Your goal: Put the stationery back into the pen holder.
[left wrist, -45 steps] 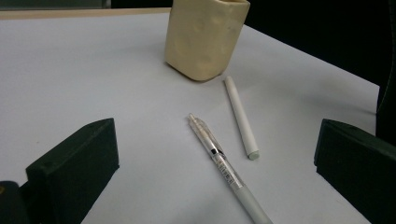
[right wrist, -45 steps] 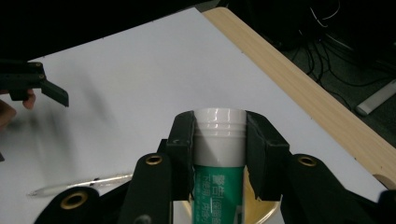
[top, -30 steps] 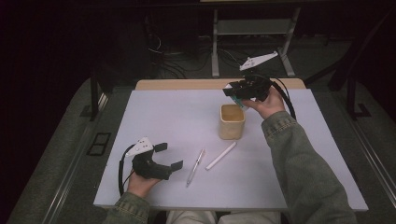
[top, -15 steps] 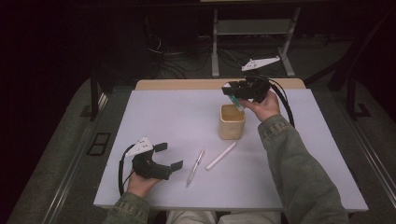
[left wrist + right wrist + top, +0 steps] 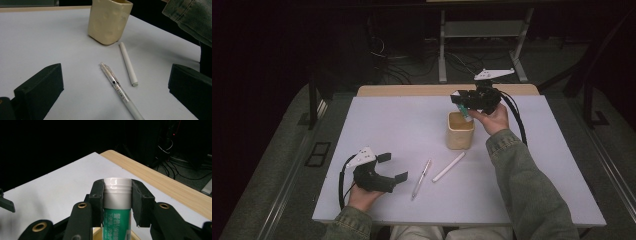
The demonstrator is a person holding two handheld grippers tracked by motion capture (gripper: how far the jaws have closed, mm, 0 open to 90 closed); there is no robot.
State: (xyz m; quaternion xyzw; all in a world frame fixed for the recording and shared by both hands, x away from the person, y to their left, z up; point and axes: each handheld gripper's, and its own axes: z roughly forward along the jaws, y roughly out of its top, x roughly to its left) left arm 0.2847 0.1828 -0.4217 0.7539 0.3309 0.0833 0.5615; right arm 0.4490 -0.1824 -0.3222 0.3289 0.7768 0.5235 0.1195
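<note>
Table [image 5: 387,125] surface is pale and flat, with a wooden strip along its far edge, and carries every item noted below.

Sleeve [image 5: 532,190] of the person's right arm, in faded denim, crosses the right half of the table toward the far side.

Cup [image 5: 460,131], cream-coloured with a dimpled wall, stands upright near the table's middle, toward the far edge.

Right gripper [image 5: 463,101] hovers directly over the cup's mouth. Its jaws are clenched on a glue stick [image 5: 117,205], white cap and green label, gripped on both sides just below the cap. In the high view the stick [image 5: 466,114] hangs tilted, lower end at the cup's rim; whether it touches the cup cannot be told.

Left gripper [image 5: 391,168] rests at the table's near left in the person's left hand. Its jaws stand wide apart with nothing between them, pointed toward the two pens.

Clear pen [image 5: 120,91] lies flat between the left gripper and the cup.

White pen [image 5: 128,63] lies just beside it, not touching, one end near the cup's base.
</note>
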